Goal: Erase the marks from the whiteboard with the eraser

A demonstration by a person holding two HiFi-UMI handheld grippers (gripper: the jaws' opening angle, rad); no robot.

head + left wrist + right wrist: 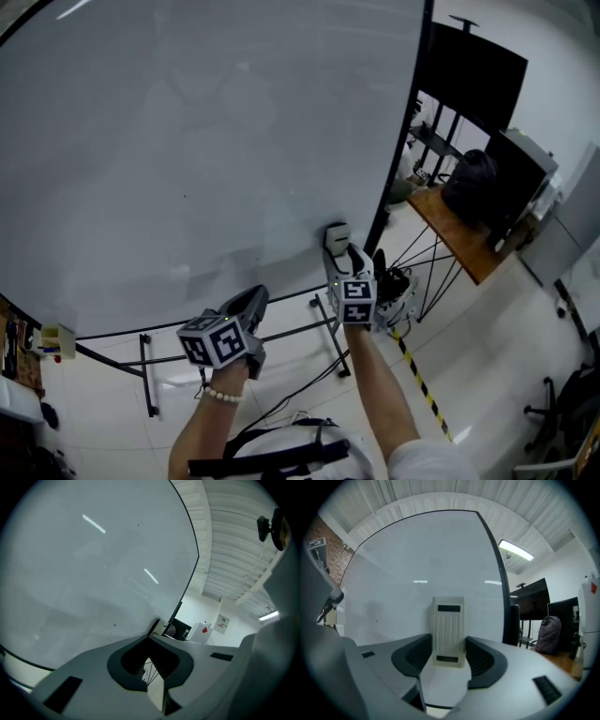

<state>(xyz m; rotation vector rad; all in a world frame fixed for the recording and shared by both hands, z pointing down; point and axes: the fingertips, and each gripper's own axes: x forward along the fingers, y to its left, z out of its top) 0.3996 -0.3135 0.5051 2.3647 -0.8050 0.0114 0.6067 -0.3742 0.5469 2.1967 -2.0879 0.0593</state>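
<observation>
**Item 1. Whiteboard** [187, 141]. Fills the head view from 9 o'clock round to 2 o'clock. It has a dark frame and stands on a black floor stand [145, 375]. The surface looks almost clean, with faint grey smears only.
Risk: the residue is so pale that a pass could miss it. The stand may also rock if pressed hard, since nothing braces the board.

**Item 2. Black screen** [473, 75]. At 2 o'clock, behind the board's right edge. Not involved in the task.

**Item 3. Backpack** [473, 183]. Dark, on a wooden desk [459, 244] at 3 o'clock, well apart from the work.

**Item 4. Right gripper** [345, 258]. At 5 o'clock of the board, near its right frame. Its jaws are clamped on the eraser, one pad on each long side, and they hold only the lower end.
Risk: with so short a hold, pressure on the board could pivot or squeeze the block out. A stroke toward 3 o'clock would run off the frame edge.

**Item 5. Left gripper** [253, 298]. At 6 o'clock, below the board. Its jaws are closed tip to tip on nothing, and it is idle.
Risk: it gives the board no steadying.

**Item 6. Eraser** [448, 627]. A pale ribbed block, upright between the right jaws and against or just off the board face. Which of the two cannot be told.
Risk: a tilted face would wipe with one edge only.

**Item 7. Dark specks** [114, 625]. Tiny, scattered on the board, and easily overlooked.
</observation>
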